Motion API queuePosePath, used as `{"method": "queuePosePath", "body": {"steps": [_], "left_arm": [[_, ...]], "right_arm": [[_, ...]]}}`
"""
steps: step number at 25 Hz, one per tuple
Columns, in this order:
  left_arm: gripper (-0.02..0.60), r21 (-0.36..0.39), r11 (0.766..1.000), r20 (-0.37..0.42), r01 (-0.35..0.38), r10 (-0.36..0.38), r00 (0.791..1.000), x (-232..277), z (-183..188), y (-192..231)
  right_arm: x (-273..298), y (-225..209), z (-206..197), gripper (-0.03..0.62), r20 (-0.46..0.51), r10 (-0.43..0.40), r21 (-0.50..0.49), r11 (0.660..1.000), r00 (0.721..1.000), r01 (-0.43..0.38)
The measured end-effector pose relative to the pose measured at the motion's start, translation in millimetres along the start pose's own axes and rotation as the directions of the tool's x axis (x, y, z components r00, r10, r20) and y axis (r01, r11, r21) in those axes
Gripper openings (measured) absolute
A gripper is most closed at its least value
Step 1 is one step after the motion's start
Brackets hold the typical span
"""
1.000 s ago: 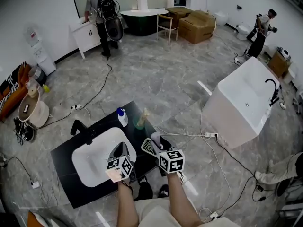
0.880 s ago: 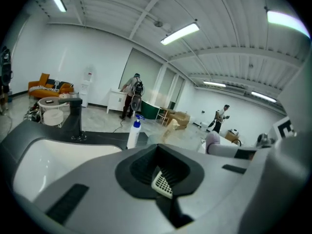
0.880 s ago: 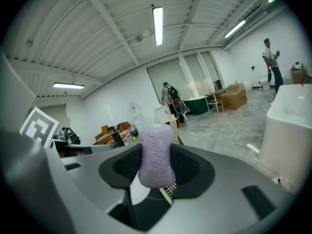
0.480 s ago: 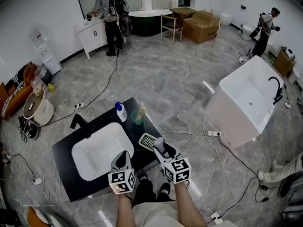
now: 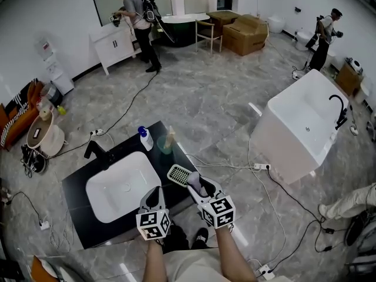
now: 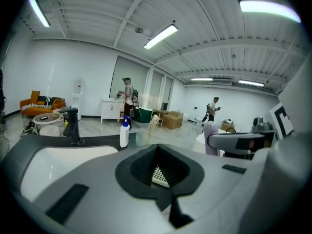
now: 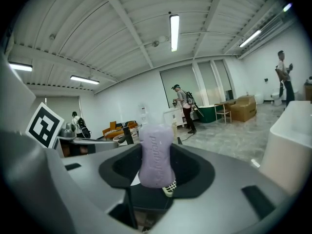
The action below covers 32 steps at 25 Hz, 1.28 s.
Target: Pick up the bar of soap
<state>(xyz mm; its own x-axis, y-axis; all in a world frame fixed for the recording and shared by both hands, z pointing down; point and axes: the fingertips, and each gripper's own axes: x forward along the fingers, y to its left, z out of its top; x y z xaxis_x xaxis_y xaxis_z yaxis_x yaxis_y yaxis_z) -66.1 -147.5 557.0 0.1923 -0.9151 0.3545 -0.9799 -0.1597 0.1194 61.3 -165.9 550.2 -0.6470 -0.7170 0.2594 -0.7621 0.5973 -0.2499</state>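
The lilac bar of soap [image 7: 156, 154] stands upright between the jaws of my right gripper [image 7: 157, 175], which is shut on it. In the head view the soap [image 5: 193, 180] hangs just right of the white grid soap dish [image 5: 177, 173], at the front right corner of the black counter [image 5: 76, 200]. My left gripper [image 5: 154, 196] hovers at the counter's front edge beside the white sink [image 5: 117, 187], its jaws together and empty. From the left gripper view the soap [image 6: 210, 132] shows at the right, and the dish [image 6: 159, 175] shows through the notch in the jaws.
A black faucet [image 5: 97, 153], a pump bottle [image 5: 144, 138] and a cup [image 5: 166, 143] stand at the counter's back. A white bathtub [image 5: 305, 125] sits to the right. Cables cross the floor [image 5: 235, 166]. A person [image 5: 141, 22] works at a far cabinet.
Both grippers have drawn back from over the sink and dish toward the counter's front edge. The right one carries the soap clear of the dish. The far person has stepped right.
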Motion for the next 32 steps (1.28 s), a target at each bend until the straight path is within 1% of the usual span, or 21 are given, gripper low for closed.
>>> {"method": "queuePosePath", "body": {"steps": [5,11,17,21,27,32], "left_arm": [[0.005,0.018,1.000,0.003,-0.006,0.006,1.000,-0.6,4.1,2.9],[0.005,0.005,1.000,0.025,0.007,-0.007,1.000,-3.2,7.1,6.1],[0.005,0.005,1.000,0.019,-0.005,0.005,1.000,-4.6,5.3,10.0],[0.006,-0.006,1.000,0.016,0.005,-0.005,1.000,-4.7,2.1,11.1],[0.005,0.010,1.000,0.001,0.009,-0.009,1.000,-2.8,-1.5,12.4],[0.005,0.010,1.000,-0.003,0.020,-0.020,1.000,-0.9,-5.2,11.2]], "right_arm": [[2.8,-3.1,-0.7,0.186,0.000,0.005,0.002,1.000,1.000,-0.005],[6.4,-2.8,2.9,0.186,0.010,0.022,0.003,1.000,1.000,-0.022],[9.2,-1.5,4.2,0.184,0.014,0.037,0.009,0.999,0.999,-0.037],[10.5,-1.6,5.2,0.184,0.022,0.041,0.021,0.999,0.999,-0.042],[12.9,-0.8,1.6,0.184,0.019,0.041,0.035,0.999,0.999,-0.042],[12.6,-4.2,-2.1,0.184,0.019,0.034,0.043,0.998,0.999,-0.034]]}}
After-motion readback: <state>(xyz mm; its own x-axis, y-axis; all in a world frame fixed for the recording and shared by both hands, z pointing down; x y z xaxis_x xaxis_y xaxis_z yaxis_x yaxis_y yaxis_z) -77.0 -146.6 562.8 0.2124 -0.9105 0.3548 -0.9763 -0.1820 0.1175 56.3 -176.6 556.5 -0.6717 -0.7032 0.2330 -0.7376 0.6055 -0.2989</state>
